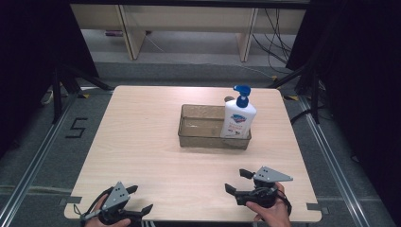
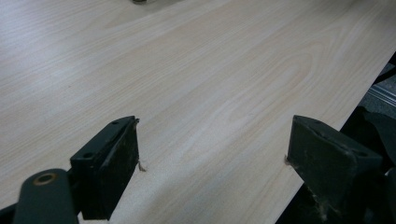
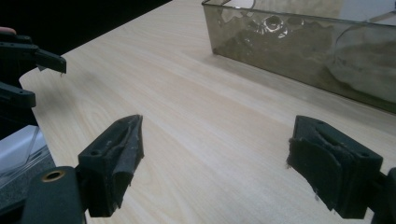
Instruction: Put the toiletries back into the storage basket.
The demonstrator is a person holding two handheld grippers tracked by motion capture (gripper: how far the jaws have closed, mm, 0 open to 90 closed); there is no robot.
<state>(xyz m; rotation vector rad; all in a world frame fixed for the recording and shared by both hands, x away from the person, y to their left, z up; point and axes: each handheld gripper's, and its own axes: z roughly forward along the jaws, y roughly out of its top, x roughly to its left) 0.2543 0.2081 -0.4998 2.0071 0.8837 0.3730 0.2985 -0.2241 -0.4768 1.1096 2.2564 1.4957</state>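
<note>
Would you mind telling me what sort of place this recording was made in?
Probably a lab recording bay: a lone wooden table between black curtains, a taped floor number, loose cables, and handheld grippers, left gripper and right gripper.

- Light wood-grain worktop (image 1: 142,142), rounded corners
- Grey floor (image 1: 33,137) with black "5" marking (image 1: 76,127) left of worktop
- Pale wooden shelving (image 1: 189,23) behind, cables (image 1: 276,42) trailing on floor
- Black curtains (image 1: 359,71) both sides
</note>
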